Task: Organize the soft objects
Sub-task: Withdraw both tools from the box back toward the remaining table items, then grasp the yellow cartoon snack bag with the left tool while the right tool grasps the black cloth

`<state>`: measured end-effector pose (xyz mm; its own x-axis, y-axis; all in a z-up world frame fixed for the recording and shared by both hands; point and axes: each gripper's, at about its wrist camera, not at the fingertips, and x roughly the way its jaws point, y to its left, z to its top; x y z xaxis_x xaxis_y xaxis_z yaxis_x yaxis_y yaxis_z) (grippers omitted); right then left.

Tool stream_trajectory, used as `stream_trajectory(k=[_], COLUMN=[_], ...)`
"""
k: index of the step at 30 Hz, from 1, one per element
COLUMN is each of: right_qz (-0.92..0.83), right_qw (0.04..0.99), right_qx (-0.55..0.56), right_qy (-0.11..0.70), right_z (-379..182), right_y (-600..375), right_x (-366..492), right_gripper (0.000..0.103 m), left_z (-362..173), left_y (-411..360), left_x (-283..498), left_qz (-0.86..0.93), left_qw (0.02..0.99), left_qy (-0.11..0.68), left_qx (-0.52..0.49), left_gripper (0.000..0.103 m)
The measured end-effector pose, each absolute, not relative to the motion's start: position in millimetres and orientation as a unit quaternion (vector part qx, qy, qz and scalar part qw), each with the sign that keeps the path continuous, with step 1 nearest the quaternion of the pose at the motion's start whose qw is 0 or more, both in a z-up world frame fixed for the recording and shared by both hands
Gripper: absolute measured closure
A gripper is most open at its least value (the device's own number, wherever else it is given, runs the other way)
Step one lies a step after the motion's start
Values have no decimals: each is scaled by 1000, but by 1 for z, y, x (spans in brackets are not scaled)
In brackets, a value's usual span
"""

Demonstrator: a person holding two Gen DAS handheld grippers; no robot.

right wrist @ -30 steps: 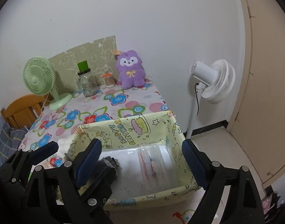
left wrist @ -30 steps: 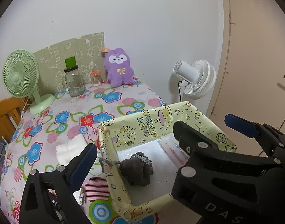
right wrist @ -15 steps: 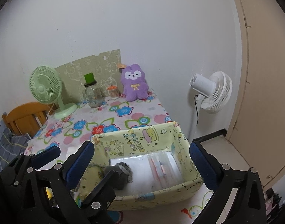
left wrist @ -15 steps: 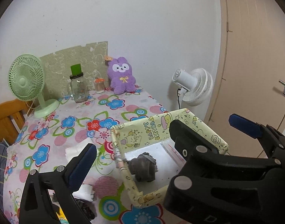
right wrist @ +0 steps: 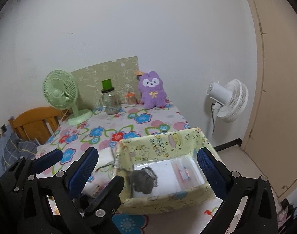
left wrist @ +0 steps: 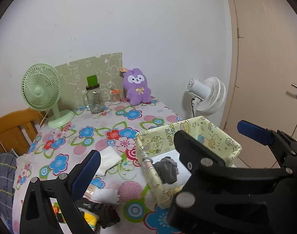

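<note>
1. Left wrist view
   - Left claw [left wrist: 168, 140] hangs above the near end of the bench [left wrist: 86, 132] with its jaws spread wide and nothing between them.
   - It looks free to fetch the next soft item.
   - The yellow cartoon box [left wrist: 158, 142] stands at the bench's right edge, within easy reach, and serves as the collecting place.
   - A grey knitted bundle [left wrist: 167, 170] (probably a rolled sock) already lies inside, against the box's left wall.
   - Outside the box, a folded white cloth [left wrist: 109, 157] lies just beside it.
   - A dark crumpled cloth [left wrist: 105, 214] sits at the very near edge.
   - Both seem to be awaiting their turn.
   - A purple plush rabbit [left wrist: 137, 87] leans upright against the wall at the far end.

2. Right wrist view
   - Right claw [right wrist: 148, 152] hovers over the box, and its jaws have just been opening.
   - They now stand fully apart with nothing held between them, so the bundle below rests free.
   - A clear plastic packet [right wrist: 183, 169] lies flat on the box's white floor, to the right of the bundle.

3. Surface and room
   - The bench wears a bright floral cover.
   - A green fan [right wrist: 59, 95] and a glass jar [right wrist: 109, 103] stand at the back.
   - A white fan [right wrist: 230, 101] stands on the floor beside the bench, near a beige door [right wrist: 280, 78].
   - A wooden chair [right wrist: 35, 122] sits at the left.
</note>
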<state>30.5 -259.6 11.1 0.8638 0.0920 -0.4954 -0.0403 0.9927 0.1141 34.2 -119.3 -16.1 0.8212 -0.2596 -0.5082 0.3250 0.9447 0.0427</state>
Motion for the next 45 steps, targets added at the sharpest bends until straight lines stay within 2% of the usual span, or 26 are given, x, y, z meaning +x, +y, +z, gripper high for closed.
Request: stream_trajectory(k=[20, 45], right_qz=[76, 112], right_qw=[960, 954], right_qx=[39, 22], right_qy=[266, 277], right_z=[-4, -55], right_y=[-210, -151], right_x=[8, 7], right_gripper=[0, 0], left_z=[-30, -81], left_y=[-74, -18], left_x=[14, 6], left_qz=[-126, -83], left_qw=[957, 958], left_qy=[256, 272], left_qx=[57, 44], left_gripper=[0, 3])
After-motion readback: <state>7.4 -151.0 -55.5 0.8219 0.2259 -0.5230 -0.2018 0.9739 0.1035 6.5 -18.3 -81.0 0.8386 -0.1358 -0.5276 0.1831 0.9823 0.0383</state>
